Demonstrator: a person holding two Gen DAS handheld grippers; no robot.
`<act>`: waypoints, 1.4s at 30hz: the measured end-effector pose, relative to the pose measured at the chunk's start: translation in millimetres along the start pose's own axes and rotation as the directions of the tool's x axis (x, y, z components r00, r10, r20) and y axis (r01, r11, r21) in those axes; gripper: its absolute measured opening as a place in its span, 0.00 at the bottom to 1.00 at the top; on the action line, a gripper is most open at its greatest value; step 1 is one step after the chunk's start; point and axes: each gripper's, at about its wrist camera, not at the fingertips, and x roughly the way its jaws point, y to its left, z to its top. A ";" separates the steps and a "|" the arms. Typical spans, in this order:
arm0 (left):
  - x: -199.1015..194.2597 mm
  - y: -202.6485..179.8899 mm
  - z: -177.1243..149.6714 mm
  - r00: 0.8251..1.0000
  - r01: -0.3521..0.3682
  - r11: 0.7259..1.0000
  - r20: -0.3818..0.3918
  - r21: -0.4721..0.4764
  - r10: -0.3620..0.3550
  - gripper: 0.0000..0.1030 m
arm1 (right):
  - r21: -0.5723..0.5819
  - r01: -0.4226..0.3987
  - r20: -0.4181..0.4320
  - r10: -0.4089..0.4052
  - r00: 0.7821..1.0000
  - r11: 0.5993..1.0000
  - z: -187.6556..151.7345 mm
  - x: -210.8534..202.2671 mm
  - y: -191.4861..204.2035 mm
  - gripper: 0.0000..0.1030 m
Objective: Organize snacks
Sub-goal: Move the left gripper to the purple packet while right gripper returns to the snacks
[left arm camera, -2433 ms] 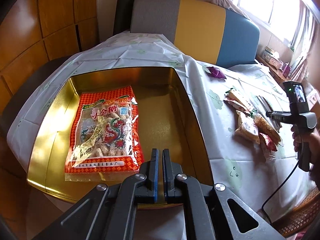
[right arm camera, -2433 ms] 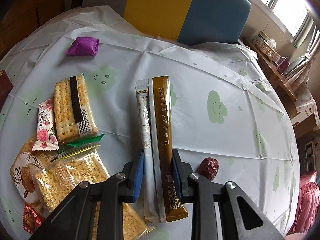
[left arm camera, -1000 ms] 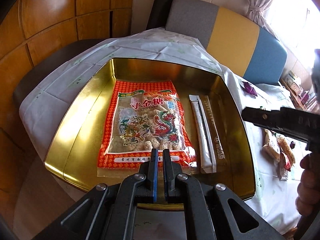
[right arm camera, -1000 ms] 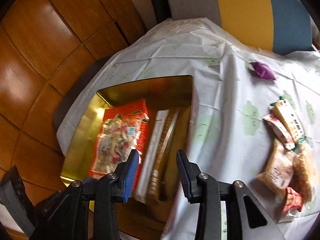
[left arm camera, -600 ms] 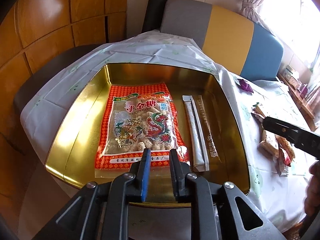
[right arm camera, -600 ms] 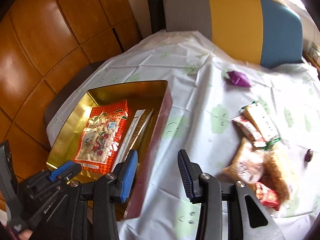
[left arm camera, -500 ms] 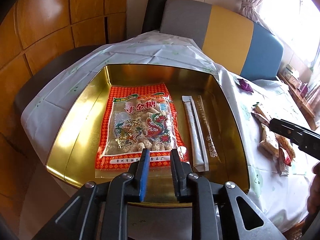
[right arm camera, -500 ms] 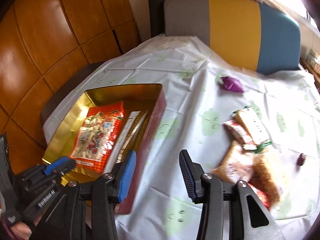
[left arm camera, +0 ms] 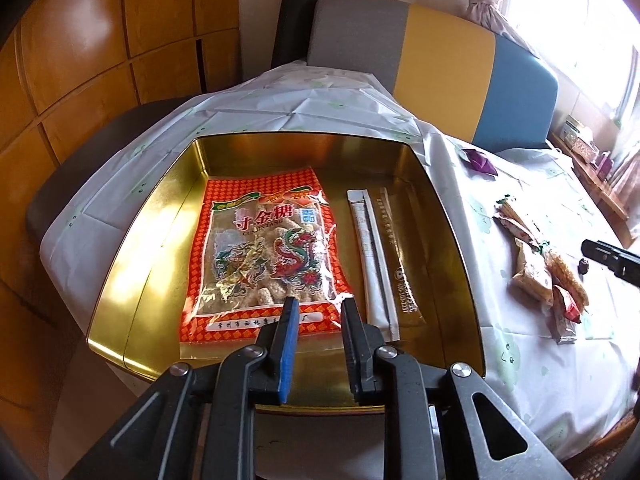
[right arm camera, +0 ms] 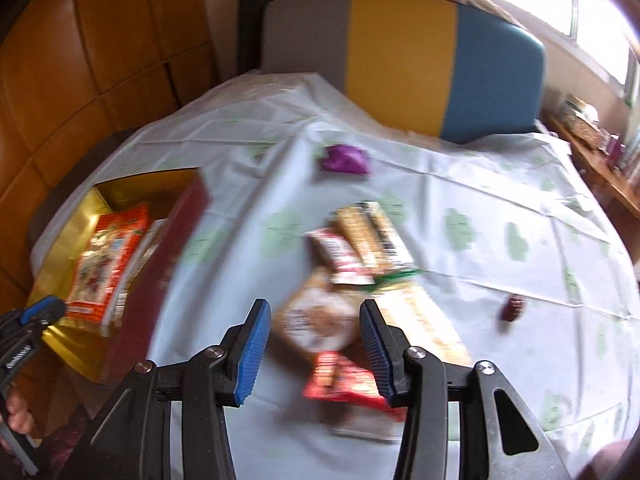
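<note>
Left gripper [left arm camera: 316,312]: jaws just opened, apart, empty, lower centre.
Right gripper [right arm camera: 316,322]: jaws parted, empty.
Tin [left arm camera: 132,264]: holds red bag [left arm camera: 264,252], two sticks [left arm camera: 384,256].
Loose snacks [right arm camera: 352,280]: frame centre, blurred.

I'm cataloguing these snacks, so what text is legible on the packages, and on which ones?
"寸金糖", with "CUNJINTANG" beneath: orange candy bag in the gold tin.
Brown stick sachet: vertical print too small to read.
White stick sachet: unreadable.
Snack packets on the tablecloth: too blurred to read.
</note>
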 end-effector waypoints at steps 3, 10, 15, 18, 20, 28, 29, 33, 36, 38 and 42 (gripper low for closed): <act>-0.7 -4.9 2.4 1.000 0.000 1.000 0.000 0.013 0.000 0.22 | 0.019 0.058 0.003 -0.058 0.998 0.998 1.2 -1.1 -27.0 0.46; -1.3 -20.7 12.0 1.000 0.004 0.999 -0.002 0.047 -0.003 0.25 | 0.105 0.233 -0.013 -0.233 0.972 0.967 4.3 13.2 -103.9 0.46; 4.3 -33.2 26.9 1.000 0.017 0.999 -0.024 0.036 -0.016 0.25 | 0.328 0.262 -0.099 -0.243 0.965 0.907 -1.7 22.9 -159.4 0.46; 7.8 -45.0 37.3 0.999 0.037 0.998 -0.038 0.041 -0.035 0.25 | 0.404 0.233 -0.105 -0.208 0.972 0.884 -4.2 20.1 -174.3 0.46; 7.2 -55.0 43.1 0.999 0.047 0.997 -0.029 0.066 -0.045 0.25 | 0.439 0.217 -0.110 -0.187 0.976 0.872 -5.5 19.7 -179.6 0.46; 11.2 -111.4 72.5 0.993 0.118 0.972 -0.016 0.203 -0.117 0.35 | 0.481 0.196 -0.123 -0.155 0.980 0.855 -9.7 20.9 -182.4 0.46; 13.8 -121.3 76.5 0.992 0.128 0.963 -0.021 0.238 -0.127 0.41 | 0.484 0.192 -0.124 -0.150 0.981 0.854 -10.1 20.9 -182.4 0.46; 24.6 -158.7 90.9 0.990 0.140 0.910 -0.025 0.390 -0.142 0.58 | 0.487 0.174 -0.111 -0.137 0.984 0.856 -9.9 18.0 -181.0 0.46; 37.7 -180.4 105.5 0.987 0.155 0.884 -0.027 0.441 -0.160 0.59 | 0.483 0.155 -0.101 -0.120 0.988 0.862 -8.8 16.5 -177.4 0.47; 52.0 -193.2 118.0 0.985 0.168 0.876 -0.049 0.451 -0.164 0.59 | 0.477 0.140 -0.097 -0.106 0.990 0.868 -8.1 16.3 -175.2 0.48; 79.3 -215.3 141.0 0.982 0.187 0.859 -0.072 0.476 -0.174 0.59 | 0.469 0.111 -0.088 -0.079 0.993 0.876 -7.0 15.6 -170.4 0.49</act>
